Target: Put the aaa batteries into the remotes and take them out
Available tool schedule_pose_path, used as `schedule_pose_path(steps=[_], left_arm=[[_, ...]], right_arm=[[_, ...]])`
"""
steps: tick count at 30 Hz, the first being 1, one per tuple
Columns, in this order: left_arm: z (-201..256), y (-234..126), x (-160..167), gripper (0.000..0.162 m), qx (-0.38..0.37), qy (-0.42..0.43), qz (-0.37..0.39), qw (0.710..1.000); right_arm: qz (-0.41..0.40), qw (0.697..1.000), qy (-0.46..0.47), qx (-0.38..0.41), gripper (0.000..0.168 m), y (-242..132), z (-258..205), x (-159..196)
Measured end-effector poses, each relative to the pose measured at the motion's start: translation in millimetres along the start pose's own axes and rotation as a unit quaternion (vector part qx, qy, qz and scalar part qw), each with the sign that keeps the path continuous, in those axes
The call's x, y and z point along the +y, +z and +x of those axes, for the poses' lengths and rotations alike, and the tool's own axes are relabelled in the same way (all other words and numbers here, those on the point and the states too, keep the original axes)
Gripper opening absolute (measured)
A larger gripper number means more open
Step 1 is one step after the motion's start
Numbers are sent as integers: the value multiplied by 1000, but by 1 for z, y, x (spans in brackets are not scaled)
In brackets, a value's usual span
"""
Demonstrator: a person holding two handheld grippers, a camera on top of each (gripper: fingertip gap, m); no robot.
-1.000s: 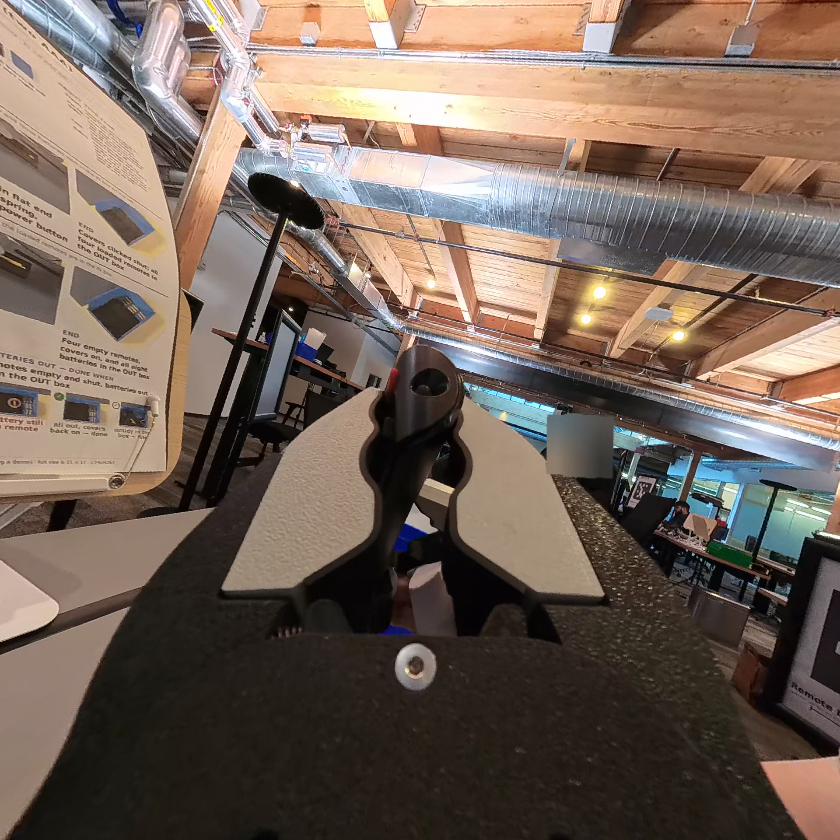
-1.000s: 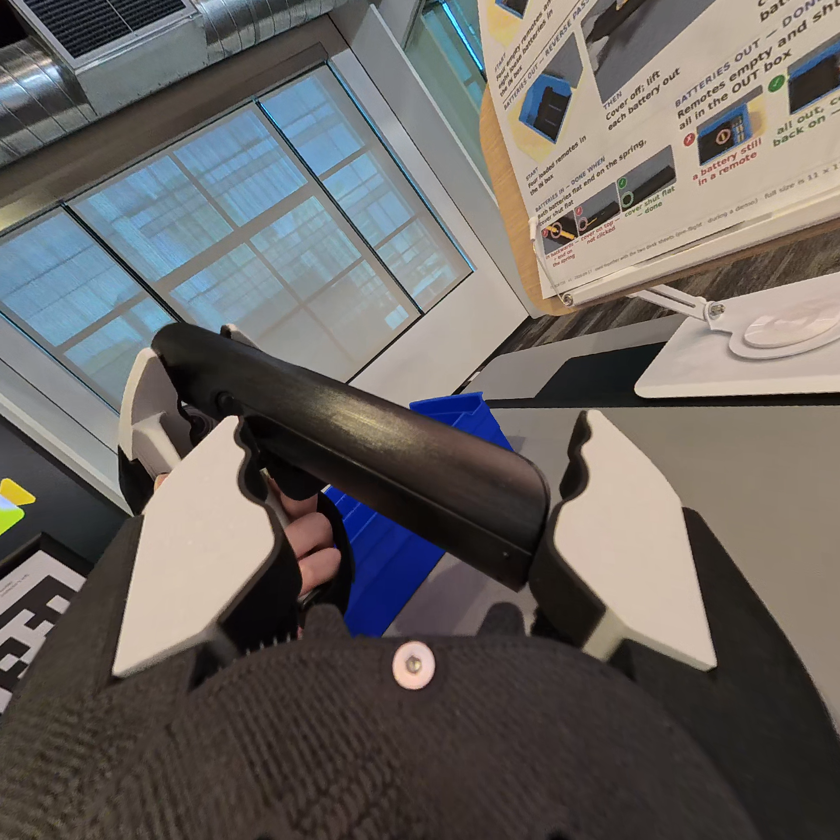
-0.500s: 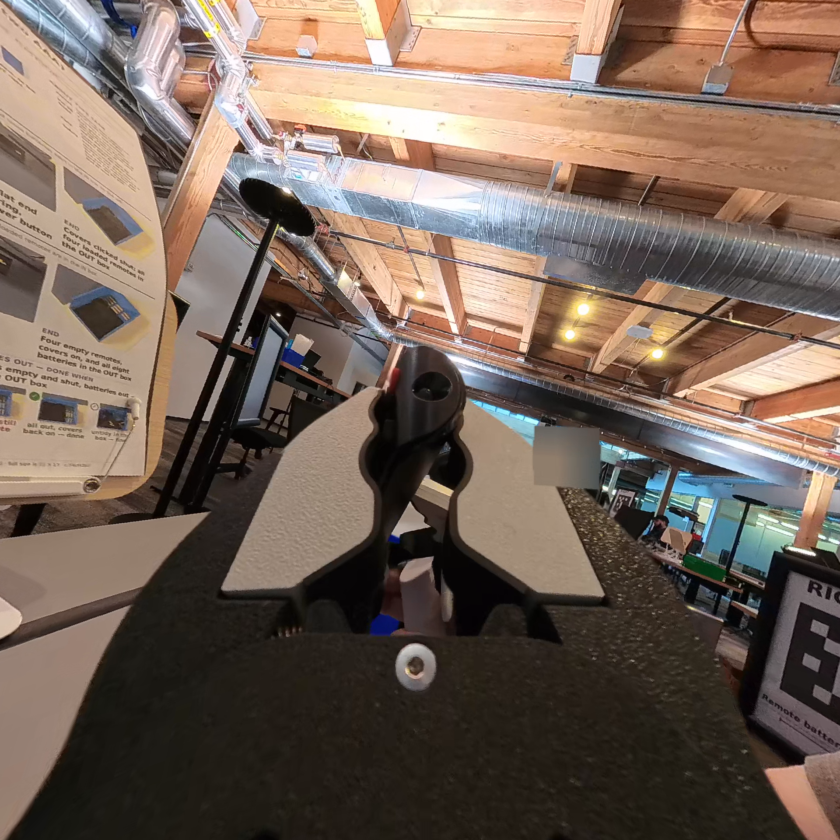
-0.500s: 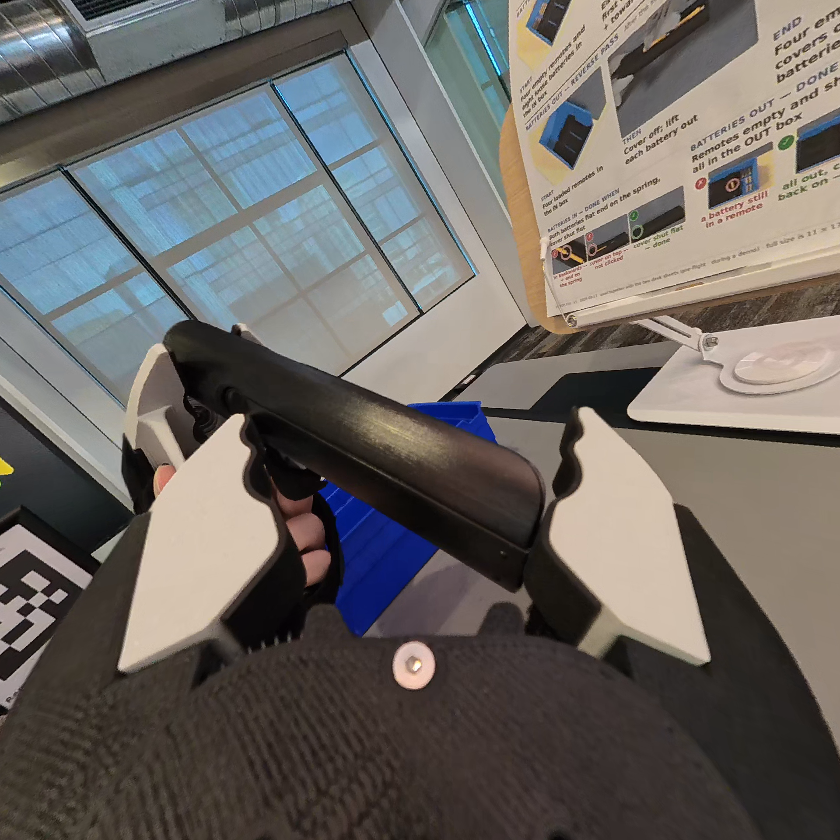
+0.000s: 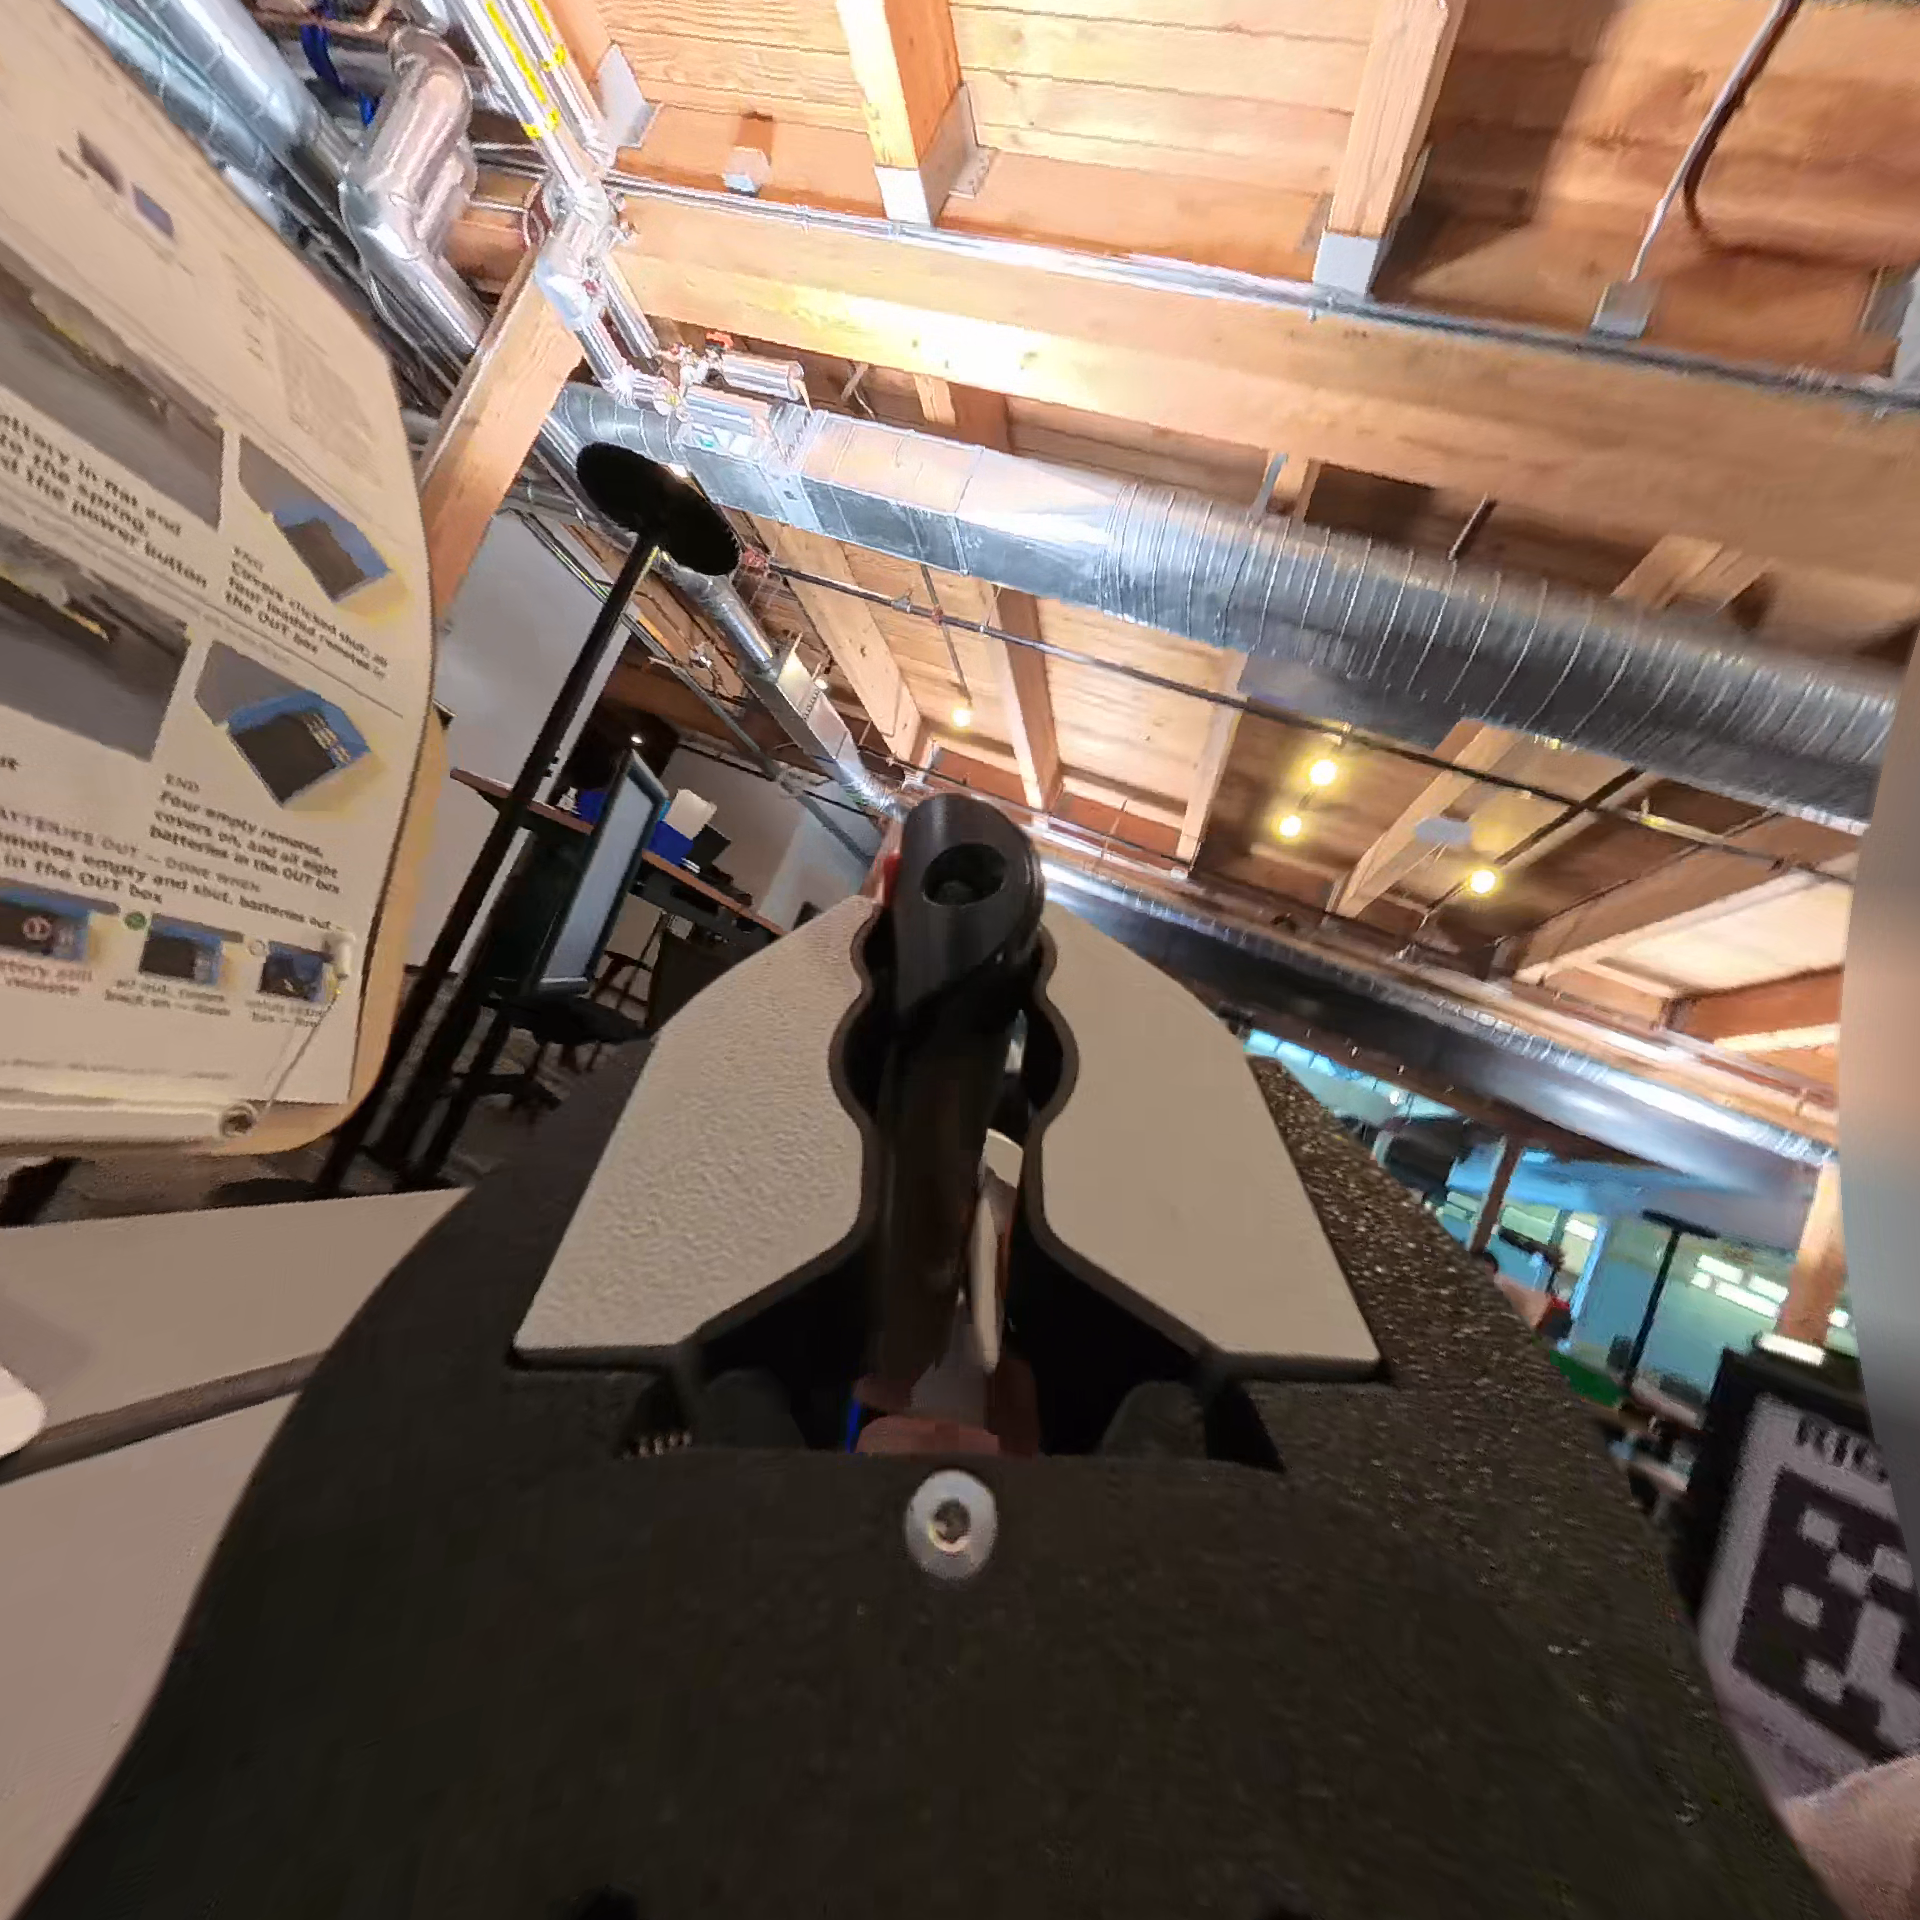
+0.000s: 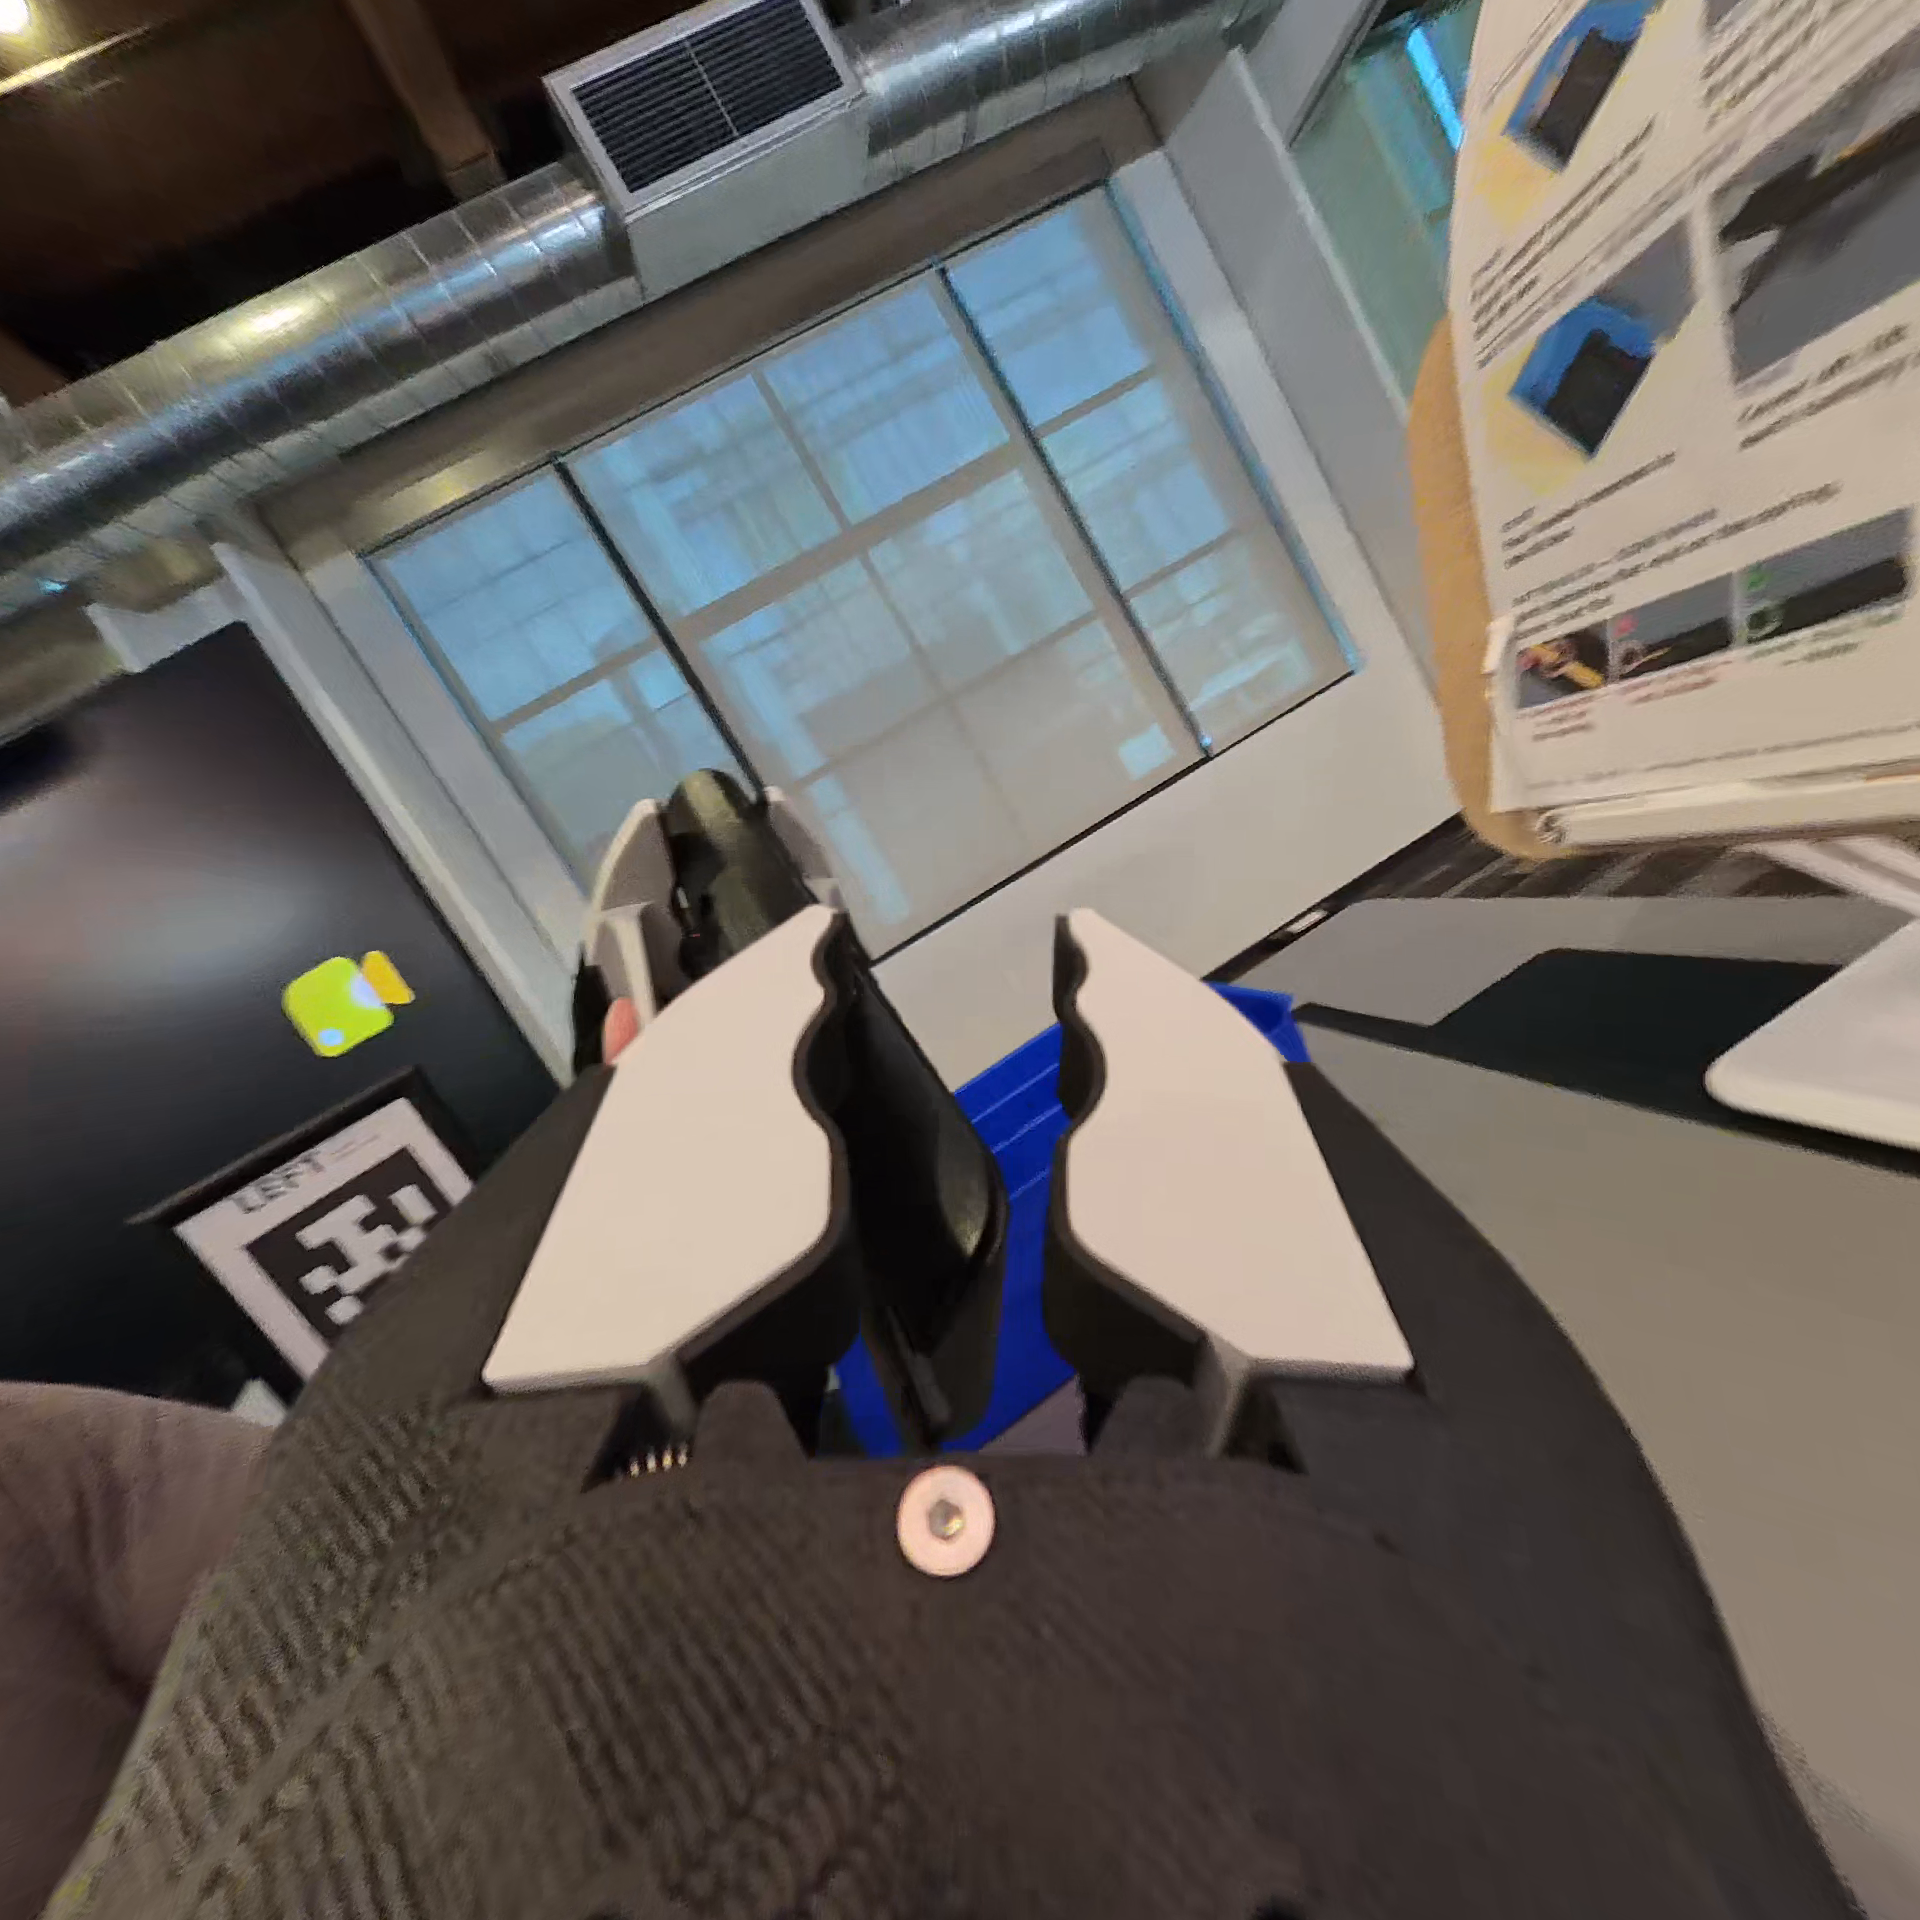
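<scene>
The left claw (image 5: 951, 997) is clenching one end of the black remote (image 5: 935, 1091) (tilted upward), while the right claw (image 6: 940, 971) is sitting released around its other end, above the blue bin (image 6: 1023, 1122).

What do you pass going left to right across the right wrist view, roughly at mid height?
Yellow sticker → left tool gripping the remote → blue bin → instruction sheet.

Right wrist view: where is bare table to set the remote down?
Bare grey table lies right of the jaws, between the blue bin and the white stand base. Left of the remote is crowded: the left gripper holds its far end.
</scene>
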State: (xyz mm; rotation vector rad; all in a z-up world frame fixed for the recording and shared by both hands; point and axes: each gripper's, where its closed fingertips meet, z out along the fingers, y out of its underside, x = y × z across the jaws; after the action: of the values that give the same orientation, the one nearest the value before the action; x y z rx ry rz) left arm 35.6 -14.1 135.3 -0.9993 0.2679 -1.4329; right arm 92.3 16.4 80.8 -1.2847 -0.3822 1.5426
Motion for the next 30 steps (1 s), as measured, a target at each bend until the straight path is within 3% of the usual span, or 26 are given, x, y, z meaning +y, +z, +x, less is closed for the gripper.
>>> schedule_pose_path(steps=[3, 8, 13, 14, 15, 17, 21, 25, 27, 30], left_arm=[[-7, -3, -6, 23, 3, -25, 15, 1000], [-19, -9, -15, 23, -18, -83, 39, 996], [-64, -22, 9, 23, -112, -187, 38, 975], [-70, -24, 16, 23, -123, -192, 38, 973], [-73, -23, 21, 23, -123, -195, 34, 972], [-78, -25, 25, 23, -133, -184, 23, 974], [-76, -28, 2, 23, -121, -160, 42, 979], [-62, -28, -25, 23, -93, -140, 53, 984], [-54, -28, -37, 23, -80, -129, 59, 987], [-39, -29, -58, 23, -55, -115, 70, 989]], right_arm=[[1, 998, 55, -22, 52, 0, 5, 4], [2, 996, 84, -26, 58, 1, 8, 9], [18, 986, 164, 17, 34, -2, 25, 23], [26, 984, 175, 19, 17, -5, 29, 24], [31, 982, 185, 24, 10, -8, 35, 26], [28, 979, 201, 30, 8, -13, 47, 29], [56, 970, 236, -8, 0, -22, 50, 17], [40, 982, 187, 5, 1, -31, 53, 5], [1, 989, 148, -2, 1, -33, 50, 3], [-200, 976, 83, -15, 1, -36, 44, 43]])
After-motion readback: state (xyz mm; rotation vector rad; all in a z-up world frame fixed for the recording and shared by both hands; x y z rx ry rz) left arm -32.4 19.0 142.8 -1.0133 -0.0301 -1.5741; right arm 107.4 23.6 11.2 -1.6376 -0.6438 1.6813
